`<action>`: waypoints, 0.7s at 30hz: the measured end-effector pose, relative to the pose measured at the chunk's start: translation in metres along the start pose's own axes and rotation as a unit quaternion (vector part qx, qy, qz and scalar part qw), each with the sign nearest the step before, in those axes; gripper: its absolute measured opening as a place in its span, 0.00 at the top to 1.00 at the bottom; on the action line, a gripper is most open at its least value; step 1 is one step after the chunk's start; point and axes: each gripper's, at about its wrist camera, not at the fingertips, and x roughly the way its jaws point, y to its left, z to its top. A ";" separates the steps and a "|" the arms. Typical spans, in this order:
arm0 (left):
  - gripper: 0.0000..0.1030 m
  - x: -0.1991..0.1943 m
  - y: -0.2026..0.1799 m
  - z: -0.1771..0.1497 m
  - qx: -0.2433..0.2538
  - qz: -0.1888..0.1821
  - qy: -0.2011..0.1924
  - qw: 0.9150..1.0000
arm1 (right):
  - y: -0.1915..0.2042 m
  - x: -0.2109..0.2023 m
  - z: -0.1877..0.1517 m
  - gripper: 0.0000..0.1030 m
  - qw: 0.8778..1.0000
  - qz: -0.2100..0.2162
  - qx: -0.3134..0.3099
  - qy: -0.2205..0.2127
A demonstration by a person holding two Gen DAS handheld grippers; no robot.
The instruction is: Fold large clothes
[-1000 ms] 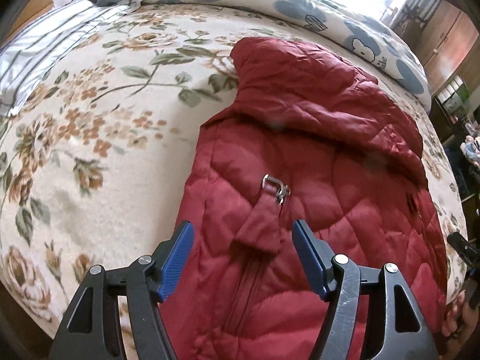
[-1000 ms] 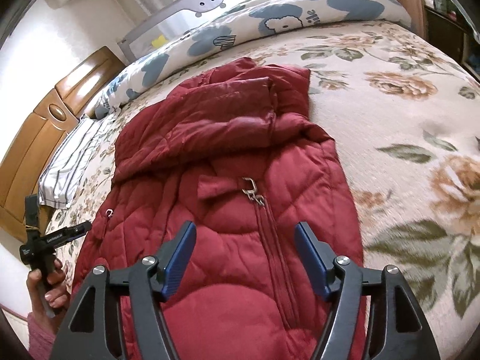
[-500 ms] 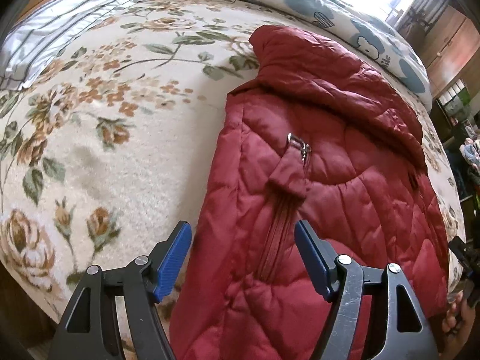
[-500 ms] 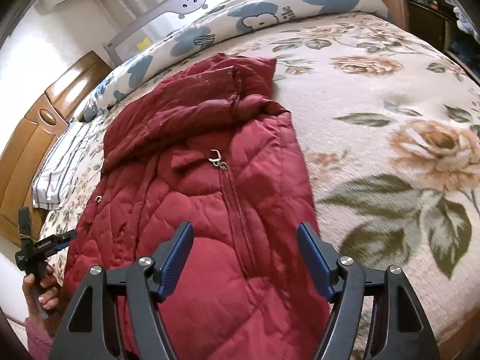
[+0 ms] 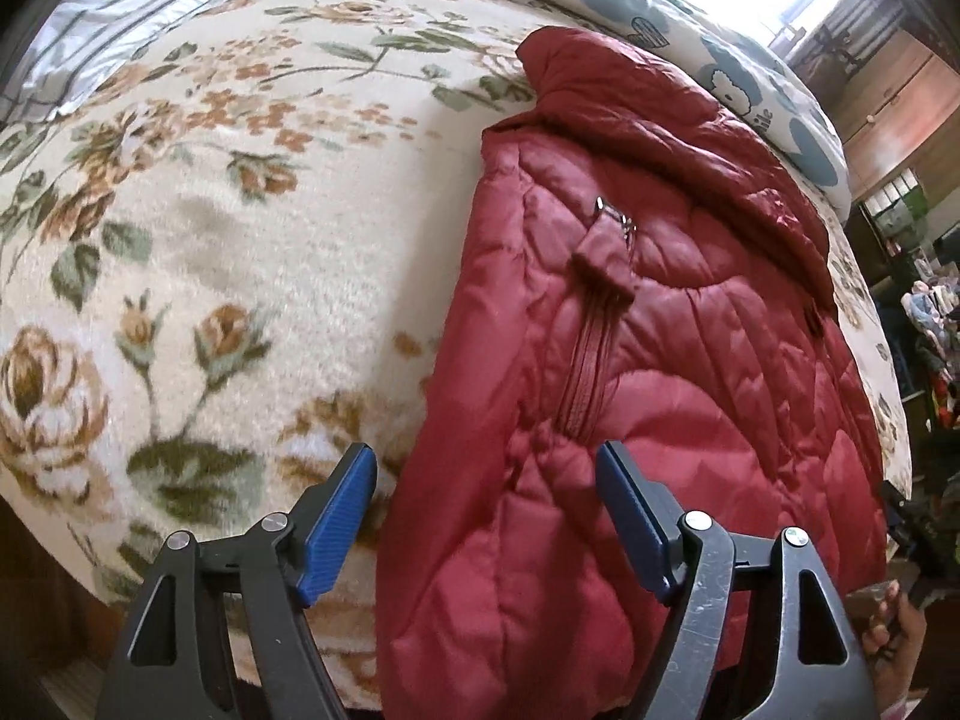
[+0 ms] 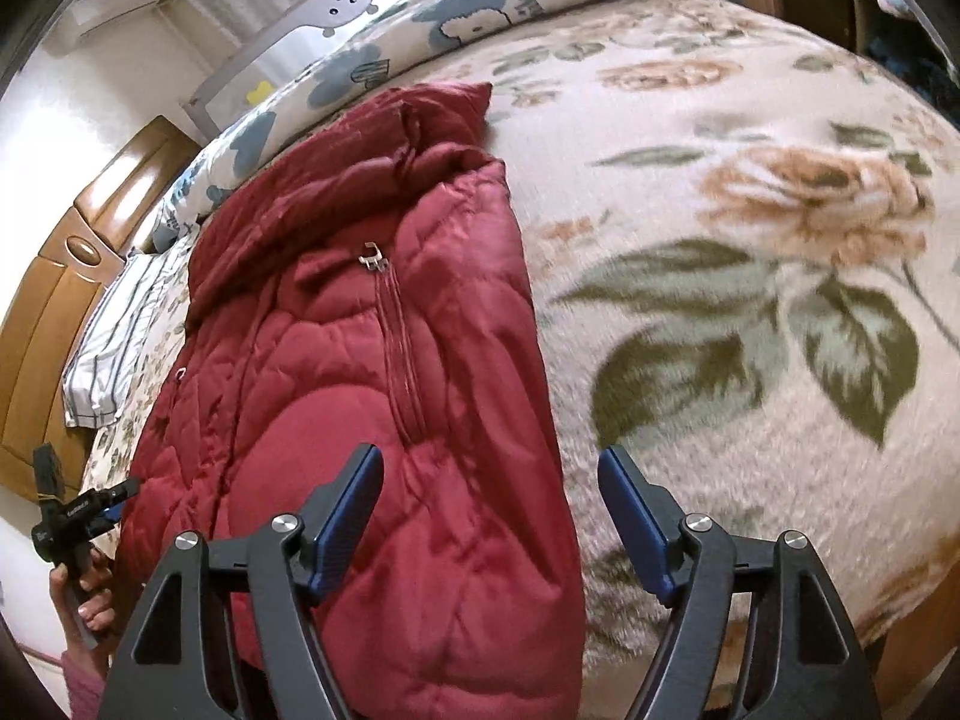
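Red quilted jacket (image 5: 660,360) lies on the floral bed (image 5: 240,240); both grippers, left (image 5: 486,516) and right (image 6: 489,516), have just been opening, their fingers released around its edges.

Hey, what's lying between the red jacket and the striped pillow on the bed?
Only bare floral blanket lies between the red jacket and the striped pillow; the left wrist view shows it best.
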 end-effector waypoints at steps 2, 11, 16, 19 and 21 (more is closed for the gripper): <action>0.26 0.000 0.004 -0.004 -0.005 -0.001 0.002 1.000 | -0.002 0.000 -0.004 0.26 1.000 0.003 0.001 0.003; 0.25 0.004 0.012 -0.018 -0.013 -0.028 0.018 0.999 | -0.004 0.001 -0.015 0.26 0.999 0.031 0.004 0.018; 0.24 0.006 0.006 -0.027 0.003 -0.027 0.021 0.999 | 0.002 0.008 -0.025 0.25 0.998 0.043 -0.007 0.034; 0.24 0.006 0.004 -0.032 0.012 -0.027 0.022 0.999 | 0.007 0.007 -0.030 0.25 0.998 0.045 -0.019 0.038; 0.24 0.005 0.002 -0.034 0.019 -0.027 0.024 0.999 | 0.008 0.006 -0.032 0.26 0.998 0.047 -0.027 0.041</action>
